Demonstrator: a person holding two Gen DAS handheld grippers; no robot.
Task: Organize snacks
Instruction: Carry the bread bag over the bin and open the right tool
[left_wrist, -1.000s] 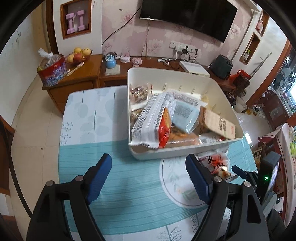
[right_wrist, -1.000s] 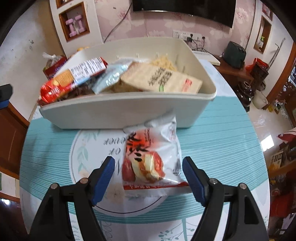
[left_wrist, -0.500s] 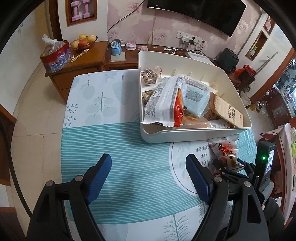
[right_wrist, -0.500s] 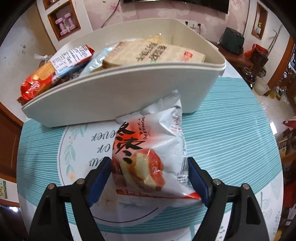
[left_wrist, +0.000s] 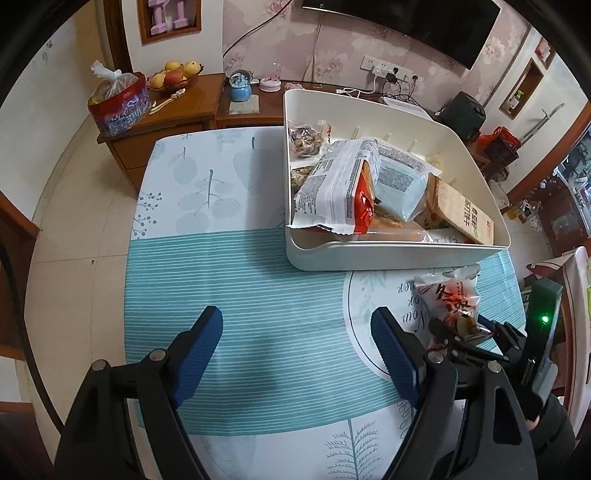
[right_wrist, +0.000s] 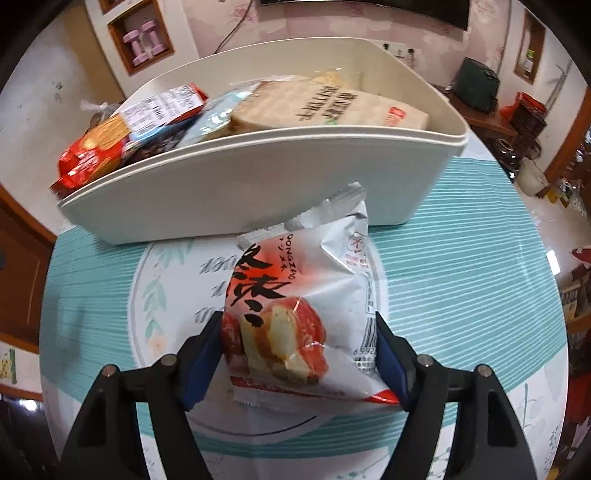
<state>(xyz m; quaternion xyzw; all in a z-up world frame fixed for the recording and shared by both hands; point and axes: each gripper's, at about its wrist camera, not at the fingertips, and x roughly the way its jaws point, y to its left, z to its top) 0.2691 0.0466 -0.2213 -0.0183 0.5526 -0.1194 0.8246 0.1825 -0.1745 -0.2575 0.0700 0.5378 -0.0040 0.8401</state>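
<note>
the cake packet (right_wrist: 299, 314) is clamped at its near end between the just-closing jaws of the right gripper (right_wrist: 300, 345), its long axis pointed at the bin (right_wrist: 258, 184) directly ahead; the left gripper (left_wrist: 297, 349) is held agape and empty, farther off

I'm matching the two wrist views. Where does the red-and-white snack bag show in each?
Left wrist: snack bag at lower right, on the table before the bin, at the right tool.
Right wrist: snack bag at centre, between that tool's pads.
Shared landmark: the cream bin just behind it.
</note>
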